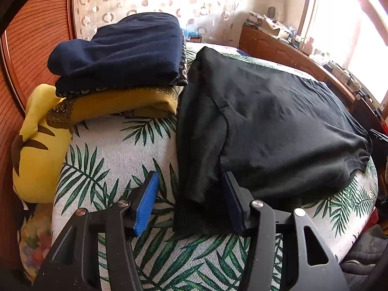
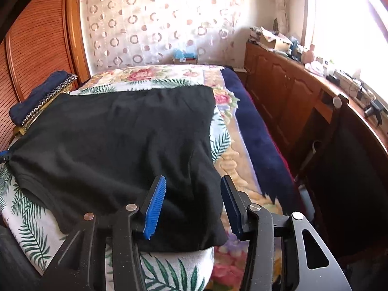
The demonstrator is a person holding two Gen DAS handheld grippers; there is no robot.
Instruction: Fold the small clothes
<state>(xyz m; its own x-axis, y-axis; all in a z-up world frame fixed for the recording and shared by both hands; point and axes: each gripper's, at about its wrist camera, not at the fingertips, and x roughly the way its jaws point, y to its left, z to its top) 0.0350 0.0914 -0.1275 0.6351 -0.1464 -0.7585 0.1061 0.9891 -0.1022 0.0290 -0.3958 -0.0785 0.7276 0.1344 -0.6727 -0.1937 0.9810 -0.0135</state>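
Black cloth fills the middle of the bed: a dark garment lies spread flat on the palm-leaf cover, its long axis running from the near edge of the bed away toward the patterned curtain. Its far hem lies straight across the cover; one side is folded inward along the length, making a darker strip down the left edge in the left wrist view.

The left gripper stands with jaws apart, straddling the near left corner of that folded strip; cloth lies between the blue pads without being pinched. The right gripper is likewise spread wide, its left pad over the garment and its right pad just past the near right corner, above the floral blanket.

To the left, just beside the garment, sits a folded stack, navy on top of mustard, with a yellow plush beyond it.
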